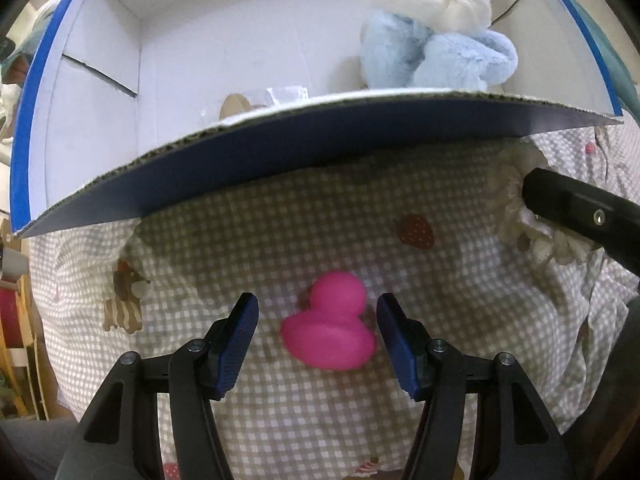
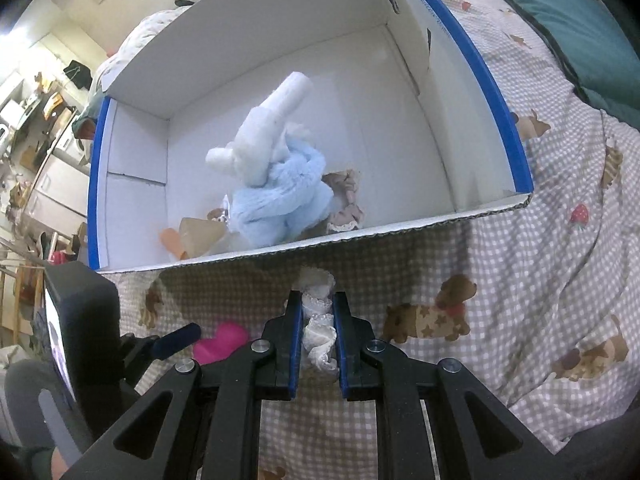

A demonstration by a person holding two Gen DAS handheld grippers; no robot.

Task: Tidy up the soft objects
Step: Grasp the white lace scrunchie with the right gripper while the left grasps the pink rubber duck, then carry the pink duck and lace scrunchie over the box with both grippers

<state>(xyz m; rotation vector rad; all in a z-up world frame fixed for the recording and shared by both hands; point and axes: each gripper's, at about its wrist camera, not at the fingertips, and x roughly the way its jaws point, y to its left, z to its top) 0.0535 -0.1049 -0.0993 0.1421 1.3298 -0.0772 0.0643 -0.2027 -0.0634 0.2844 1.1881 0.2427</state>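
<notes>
A pink soft duck lies on the checked bedsheet between the fingers of my open left gripper; it also shows in the right wrist view. My right gripper is shut on a cream frilly lace scrunchie, just in front of the box; the scrunchie shows at the right of the left wrist view. A white box with blue rim holds a light blue and white plush toy, a frilly pink-brown scrunchie and an orange soft item.
The box's near wall rises right behind the duck. A teal pillow lies at the far right on the bed. The left gripper's body is at the left of the right wrist view. Room clutter lies beyond the bed at left.
</notes>
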